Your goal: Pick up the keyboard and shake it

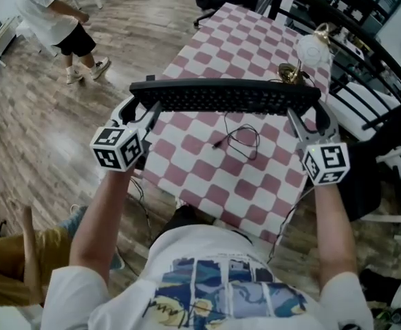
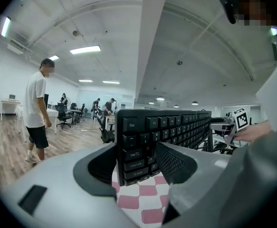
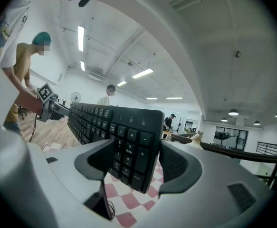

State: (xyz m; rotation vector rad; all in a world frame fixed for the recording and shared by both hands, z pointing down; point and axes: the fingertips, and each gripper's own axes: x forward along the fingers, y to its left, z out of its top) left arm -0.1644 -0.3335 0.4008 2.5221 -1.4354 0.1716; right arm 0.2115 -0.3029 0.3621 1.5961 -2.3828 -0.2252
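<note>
A black keyboard [image 1: 225, 95] hangs in the air above the pink-and-white checked table [image 1: 207, 177], held level by both ends. My left gripper [image 1: 139, 112] is shut on its left end, where the Esc and Tab keys [image 2: 137, 146] sit between the jaws. My right gripper [image 1: 309, 115] is shut on the right end, clamping the number pad [image 3: 128, 153]. The keyboard's black cable [image 1: 238, 139] dangles down and lies coiled on the table.
A white lamp with a brass base [image 1: 305, 57] stands at the table's far right. Black railings [image 1: 365, 81] run along the right side. A person in a white shirt [image 1: 52, 19] stands on the wooden floor at far left, and another person [image 1: 7, 253] crouches near left.
</note>
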